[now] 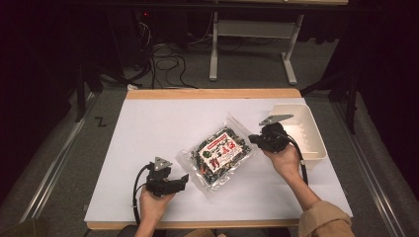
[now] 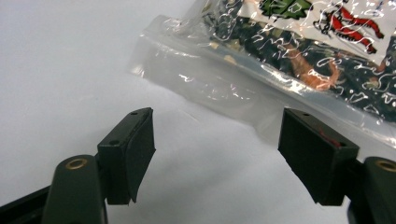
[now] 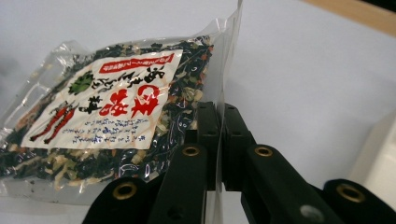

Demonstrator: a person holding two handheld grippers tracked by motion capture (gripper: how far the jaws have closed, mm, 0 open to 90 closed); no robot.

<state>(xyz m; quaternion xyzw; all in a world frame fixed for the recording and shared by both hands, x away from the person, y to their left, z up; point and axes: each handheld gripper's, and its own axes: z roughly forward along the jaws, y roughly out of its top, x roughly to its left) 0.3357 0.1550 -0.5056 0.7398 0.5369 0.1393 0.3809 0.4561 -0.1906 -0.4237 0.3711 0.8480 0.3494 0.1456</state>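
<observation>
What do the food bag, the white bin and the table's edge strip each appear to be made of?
Food bag: clear, glossy plastic film, judging by its wrinkles and bright glints, with a printed paper-like label.
White bin: probably moulded plastic, smooth and matt, with thin, even walls.
Table's edge strip: looks like light wood or wood veneer, tan and dull. The top is a matt white sheet.

A grey carpet floor [image 1: 64,163] surrounds the white table [image 1: 158,128]; black cables [image 1: 165,66] lie near a white frame [image 1: 252,37] behind.

Packet [image 1: 221,154]: glossy, crinkled clear plastic film, paper-like white label. Counter [image 1: 148,128]: matt white sheet, wooden edge. Bin [image 1: 316,143]: smooth plastic.
</observation>
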